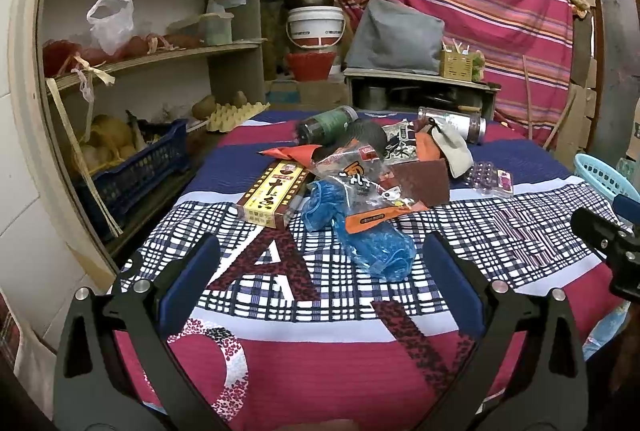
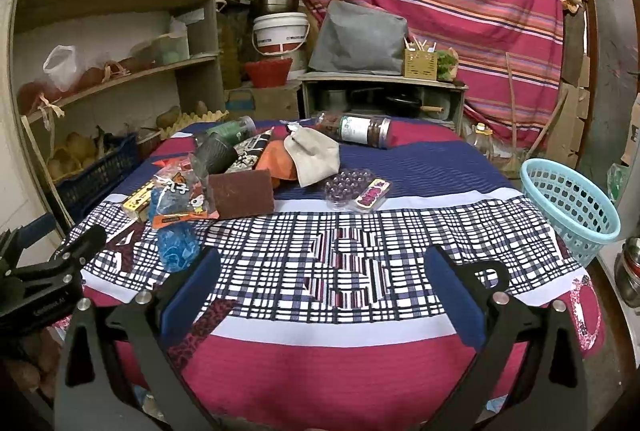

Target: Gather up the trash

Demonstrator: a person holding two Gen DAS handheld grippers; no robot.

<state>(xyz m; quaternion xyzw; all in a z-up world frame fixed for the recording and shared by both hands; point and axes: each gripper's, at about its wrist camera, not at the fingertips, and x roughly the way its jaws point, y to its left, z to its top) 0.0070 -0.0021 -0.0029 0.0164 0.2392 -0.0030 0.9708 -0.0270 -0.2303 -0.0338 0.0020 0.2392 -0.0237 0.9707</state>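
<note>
**Left wrist view: both tongs empty, nothing picked up yet**

Left wrist view shows your left tongs (image 1: 320, 263) spread wide and holding nothing, hovering above the table (image 1: 520, 243). Just ahead lies the pile of trash: a yellow box (image 1: 272, 197) at the left, then a blue plastic bag (image 1: 360, 235) nearest you, a clear snack wrapper (image 1: 368, 187) on top of it, and a brown pad (image 1: 420, 183). Further right sits a blister pack (image 2: 354, 189). Your right tongs (image 2: 320, 263) are likewise spread and empty. The blue basket (image 2: 568, 203) stands at the table's far right edge, and looks like the bin. You seem to be at the start: next, lower onto the blue bag, pinch it, and carry it to the basket.
</note>
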